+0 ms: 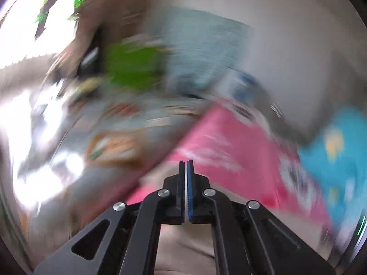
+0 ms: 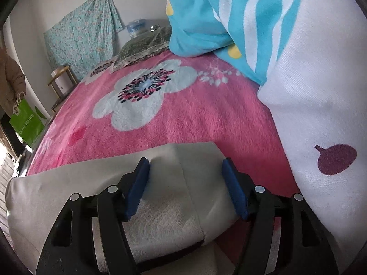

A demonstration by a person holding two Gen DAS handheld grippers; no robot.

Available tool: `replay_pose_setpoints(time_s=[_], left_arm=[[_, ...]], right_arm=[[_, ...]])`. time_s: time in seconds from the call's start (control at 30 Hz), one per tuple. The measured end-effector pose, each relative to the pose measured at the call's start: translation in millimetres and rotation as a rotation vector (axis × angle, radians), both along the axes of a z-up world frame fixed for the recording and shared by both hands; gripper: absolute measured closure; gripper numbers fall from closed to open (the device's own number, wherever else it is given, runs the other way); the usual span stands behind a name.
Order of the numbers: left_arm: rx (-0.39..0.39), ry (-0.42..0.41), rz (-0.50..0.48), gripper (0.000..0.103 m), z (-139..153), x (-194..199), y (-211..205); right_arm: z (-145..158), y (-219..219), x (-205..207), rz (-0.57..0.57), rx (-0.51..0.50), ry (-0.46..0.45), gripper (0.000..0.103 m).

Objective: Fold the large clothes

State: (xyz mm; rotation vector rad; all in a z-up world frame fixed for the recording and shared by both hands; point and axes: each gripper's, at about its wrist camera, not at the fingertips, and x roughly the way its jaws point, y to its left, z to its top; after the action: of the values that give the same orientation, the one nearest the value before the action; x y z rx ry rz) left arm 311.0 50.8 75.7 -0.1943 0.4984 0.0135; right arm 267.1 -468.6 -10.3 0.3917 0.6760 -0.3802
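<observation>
Two hand-held grippers: left (image 1: 185, 161) clenched empty, right (image 2: 185, 160) released over beige garment (image 2: 160, 183), seemingly lying crosswise.

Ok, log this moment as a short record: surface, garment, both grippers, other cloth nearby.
surface: pink floral blanket spread over a bed
garment: beige garment, folded, lying on the blanket's near edge
right gripper: open, jaws straddling the beige garment, pads not pressing it
left gripper: shut, nothing visible between the jaws; view heavily blurred
nearby cloth: blue and white striped cloth and white cloth with a purple motif at the right
background: green bag at the far left
</observation>
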Motion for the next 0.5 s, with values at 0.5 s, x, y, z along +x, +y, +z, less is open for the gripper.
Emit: replay_pose_setpoints(time_s=[0.5], left_arm=[[0.066,0.254,-0.101,0.096,-82,24,-53]], right_arm=[[42,42,-43,0.022,-0.111,-0.089,0.050]])
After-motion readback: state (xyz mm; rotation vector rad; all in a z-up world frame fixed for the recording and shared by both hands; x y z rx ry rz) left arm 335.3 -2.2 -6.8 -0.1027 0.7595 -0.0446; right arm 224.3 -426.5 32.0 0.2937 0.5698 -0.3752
